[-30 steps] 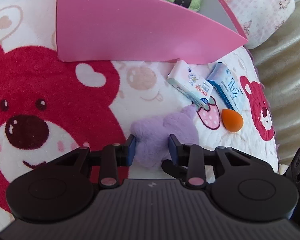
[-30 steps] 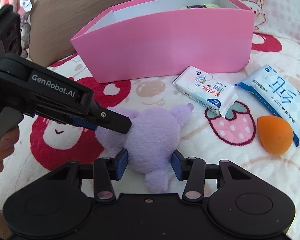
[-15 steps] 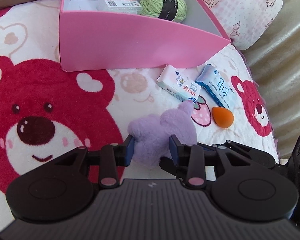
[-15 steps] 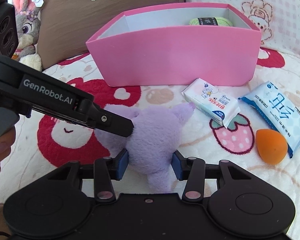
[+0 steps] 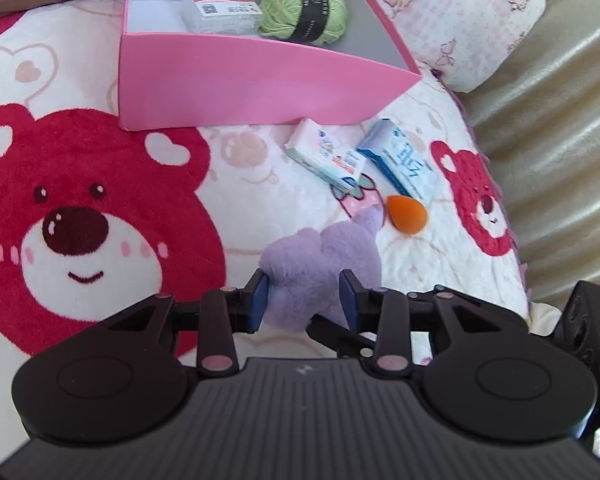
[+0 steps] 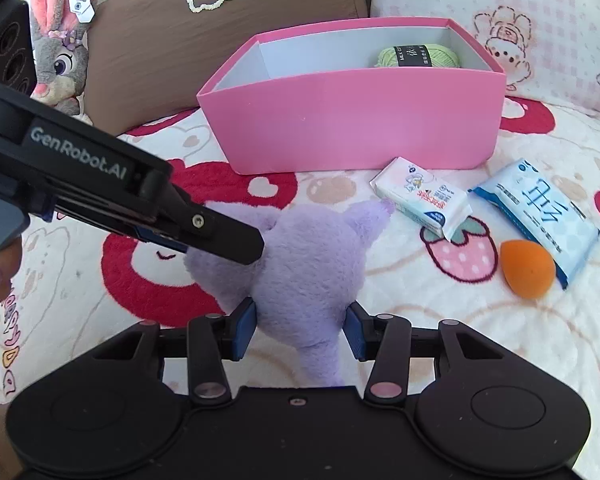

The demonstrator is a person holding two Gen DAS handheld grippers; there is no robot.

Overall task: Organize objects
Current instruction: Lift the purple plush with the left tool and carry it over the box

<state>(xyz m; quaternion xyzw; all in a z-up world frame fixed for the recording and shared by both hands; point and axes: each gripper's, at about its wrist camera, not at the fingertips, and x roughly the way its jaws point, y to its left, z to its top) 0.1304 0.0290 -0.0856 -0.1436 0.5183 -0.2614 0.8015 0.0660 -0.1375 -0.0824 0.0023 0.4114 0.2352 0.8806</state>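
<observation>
Fluffy lilac plush toy (image 6: 308, 264), mid-bed before the pink cardboard box (image 6: 360, 128), is pinched by left claw (image 5: 304, 300) and right claw (image 6: 302, 330); soft pile could slip if pulled unevenly.

Two wrist fisheye views, both close above the bed.

Left view looks steeply down over its gripper (image 5: 303, 295) into the pink box (image 5: 236, 80). Right view looks lower and flatter over its gripper (image 6: 300, 328) toward the pillows (image 6: 180, 40). Both share the plush (image 5: 320, 264) (image 6: 308, 268), box (image 6: 356, 120), packets and sponge (image 5: 406, 219) (image 6: 526, 269).
</observation>
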